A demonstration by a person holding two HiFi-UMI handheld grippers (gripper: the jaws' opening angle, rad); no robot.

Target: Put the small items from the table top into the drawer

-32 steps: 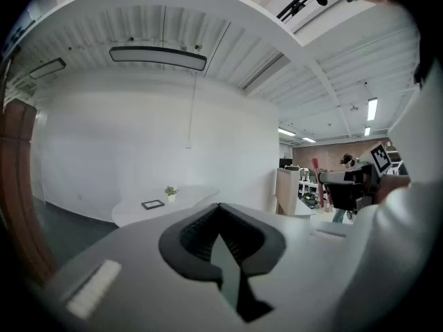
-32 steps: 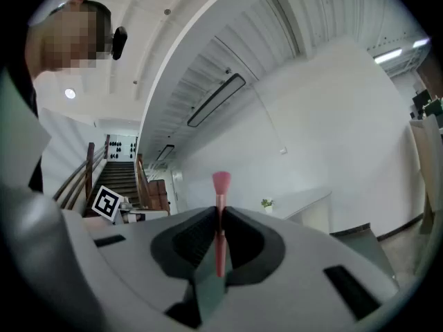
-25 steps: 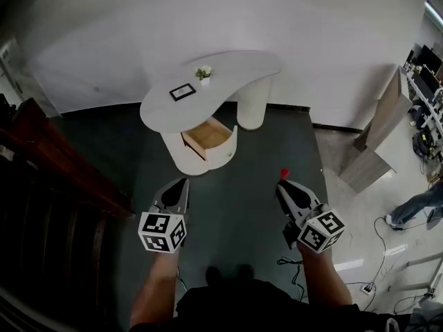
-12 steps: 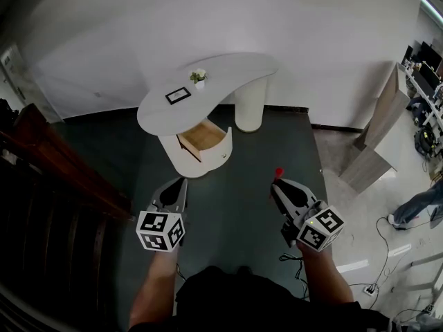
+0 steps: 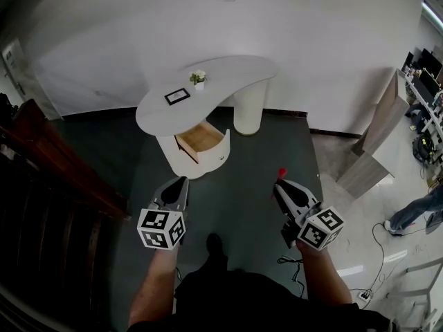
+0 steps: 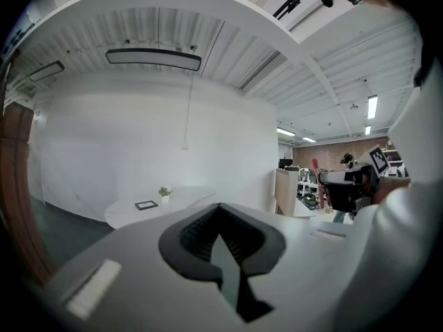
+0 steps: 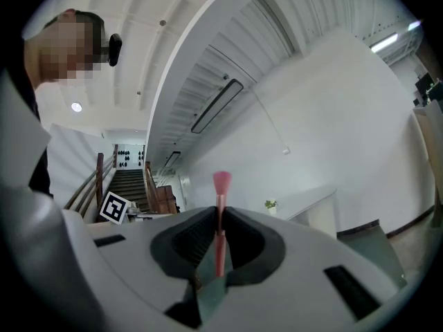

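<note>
A white curved table stands some way ahead, its wooden drawer pulled open towards me. On its top sit a small black picture frame and a little potted plant. Both grippers hang over the dark floor, well short of the table. My right gripper is shut on a thin stick with a pink-red tip, which pokes out past the jaws. My left gripper is shut with nothing in it. The left gripper view shows the table, frame and plant far off.
A dark wooden stair rail runs along the left. At the right stand a wooden partition and desks with gear. Cables lie on the floor by my feet. Another person is at the far right edge.
One of my feet has stepped forward and the view has shifted a little. Both grippers keep their places and states, and the stick stays in the right one.
</note>
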